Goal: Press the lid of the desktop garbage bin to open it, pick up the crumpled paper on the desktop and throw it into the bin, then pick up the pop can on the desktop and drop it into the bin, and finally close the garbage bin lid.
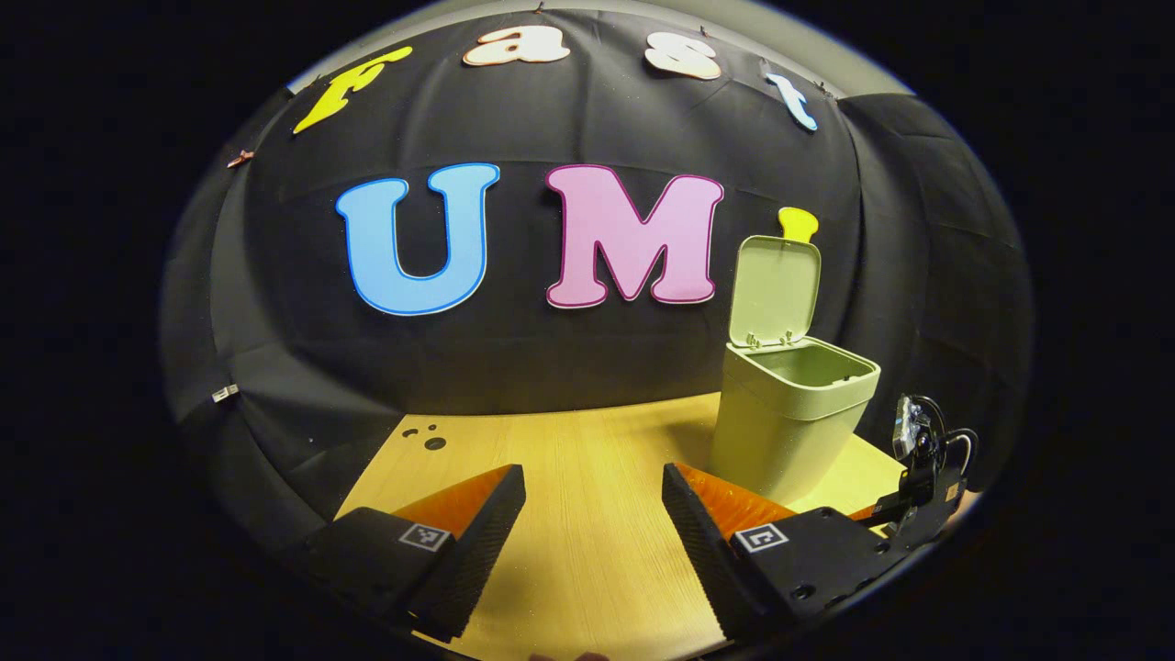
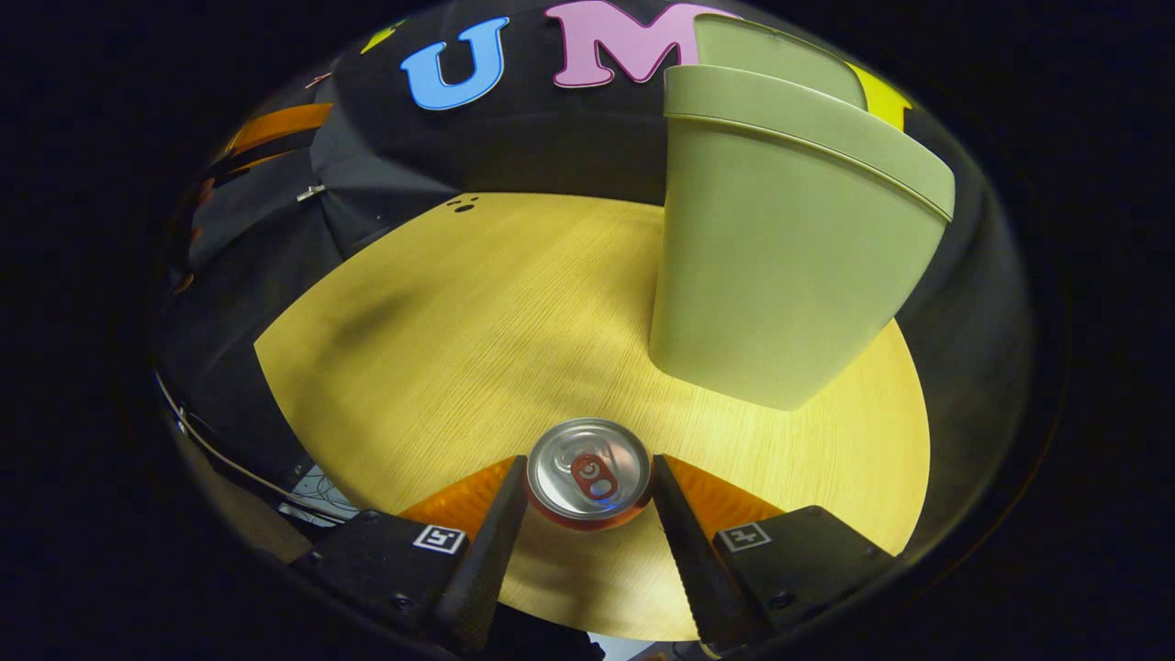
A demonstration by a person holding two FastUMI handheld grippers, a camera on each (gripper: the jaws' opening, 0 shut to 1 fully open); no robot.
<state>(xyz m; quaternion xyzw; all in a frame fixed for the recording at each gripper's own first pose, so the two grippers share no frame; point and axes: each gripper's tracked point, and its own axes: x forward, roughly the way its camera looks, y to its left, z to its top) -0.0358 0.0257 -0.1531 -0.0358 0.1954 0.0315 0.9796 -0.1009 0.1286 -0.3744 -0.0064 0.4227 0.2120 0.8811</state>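
The pale green desktop bin point(image 1: 789, 413) stands at the right of the wooden table point(image 1: 587, 551) with its lid point(image 1: 776, 289) tipped up and open. My left gripper point(image 1: 592, 496) hovers open over bare table, left of the bin, with nothing between its fingers. In the right gripper view a pop can point(image 2: 587, 470) stands upright, its silver top and red tab facing the camera. My right gripper point(image 2: 587, 491) is shut on the can, one finger pressing each side. The bin point(image 2: 780, 248) rises close behind and to the right of the can, with the raised lid point(image 2: 771, 55) behind its rim.
Part of the other gripper point(image 1: 927, 459) with its cable shows at the table's right edge, beside the bin. A few small dark holes point(image 1: 430, 439) mark the table's far left corner. Black cloth closes off the back and sides.
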